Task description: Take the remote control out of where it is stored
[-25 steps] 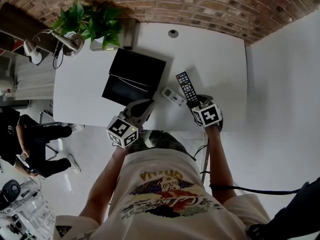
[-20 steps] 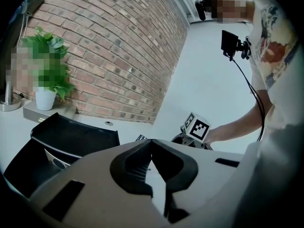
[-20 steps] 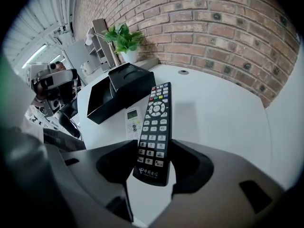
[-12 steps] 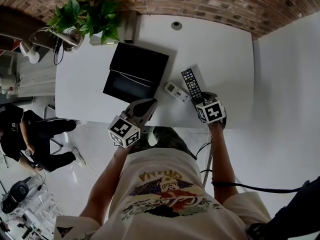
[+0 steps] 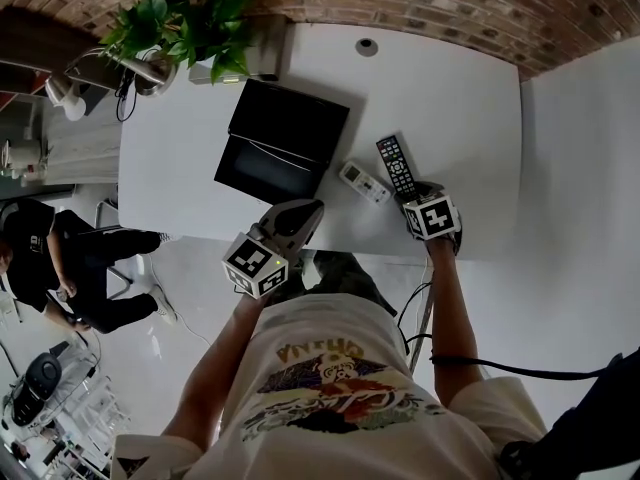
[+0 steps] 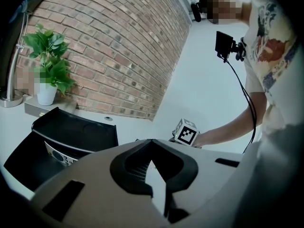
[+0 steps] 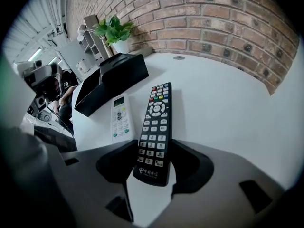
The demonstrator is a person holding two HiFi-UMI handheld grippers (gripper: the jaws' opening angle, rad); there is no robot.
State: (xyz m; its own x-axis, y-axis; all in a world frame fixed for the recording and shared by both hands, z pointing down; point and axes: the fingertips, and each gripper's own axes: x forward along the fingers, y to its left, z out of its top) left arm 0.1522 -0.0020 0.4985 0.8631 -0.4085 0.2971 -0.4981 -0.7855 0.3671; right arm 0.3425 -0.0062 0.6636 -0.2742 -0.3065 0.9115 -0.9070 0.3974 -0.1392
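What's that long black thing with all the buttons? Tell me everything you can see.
It is a slim black plastic remote control, face up, with rows of white-marked keys, a round pad and coloured keys at the far end. The right gripper is shut on its near end, over the white table. A white remote lies beside it, apart.

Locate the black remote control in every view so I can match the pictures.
Head view: black remote on the white table, right of centre, its near end in the right gripper.
Left gripper view: cannot be made out.
Right gripper view: centre, between the jaws.
Shared landmark: the black box, left of the remote.
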